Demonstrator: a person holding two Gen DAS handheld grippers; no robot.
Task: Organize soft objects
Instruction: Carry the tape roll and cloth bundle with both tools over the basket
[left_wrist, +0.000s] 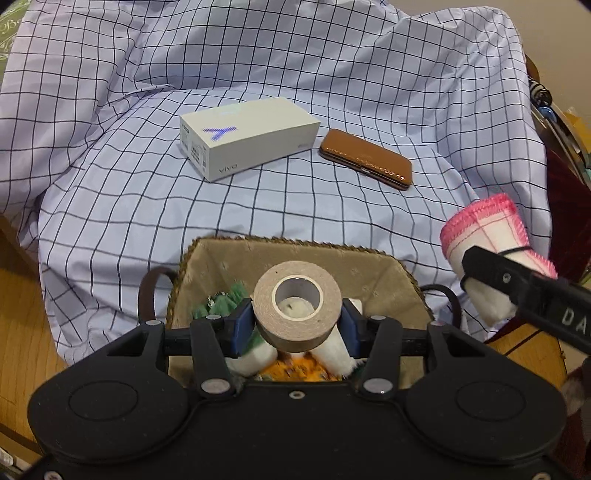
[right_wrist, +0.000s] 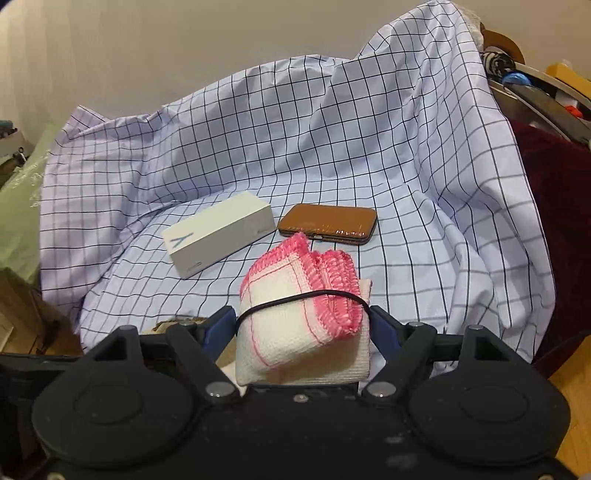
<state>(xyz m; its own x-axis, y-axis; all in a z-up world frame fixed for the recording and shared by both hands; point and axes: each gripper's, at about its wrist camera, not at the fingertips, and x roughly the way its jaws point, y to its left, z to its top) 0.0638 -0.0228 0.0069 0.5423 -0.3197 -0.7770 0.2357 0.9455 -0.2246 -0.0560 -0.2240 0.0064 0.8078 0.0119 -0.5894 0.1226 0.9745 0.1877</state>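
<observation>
Nearest in the left wrist view, the left tongs (left_wrist: 297, 325) are clamping a beige roll of tape with a white cardboard core (left_wrist: 297, 312) between their blue pads, holding it just above a woven rectangular basket lined with tan fabric (left_wrist: 384, 273). Inside the basket, partly hidden under the roll, rolled white cloths are lying: one with a green fringe (left_wrist: 221, 304) at the left, another white roll (left_wrist: 334, 350) at the right, and an orange fabric piece (left_wrist: 299, 371) at the near edge. The basket's dark loop handles are showing at its left and right sides.

To the right of the basket, the right tongs (right_wrist: 303, 325) are gripping a rolled white dishcloth with a pink crocheted edge (right_wrist: 295, 317), bound by a thin black elastic band (right_wrist: 295, 298). In the left wrist view this bundle (left_wrist: 484, 236) is hanging beside the basket's right rim, apart from it.

Everything is sitting on a pale blue cloth with a dark grid pattern (left_wrist: 129, 221), draped in folds over the seat-like surface beneath.

Farther back, a white rectangular phone box with a blue Y mark (left_wrist: 249, 136) is lying on the cloth. Just to its right, near but not touching, a flat brown leather case with stitched edges (left_wrist: 365, 158) is resting. Behind them the checked cloth is rising steeply toward a plain beige wall (right_wrist: 184, 48).
</observation>
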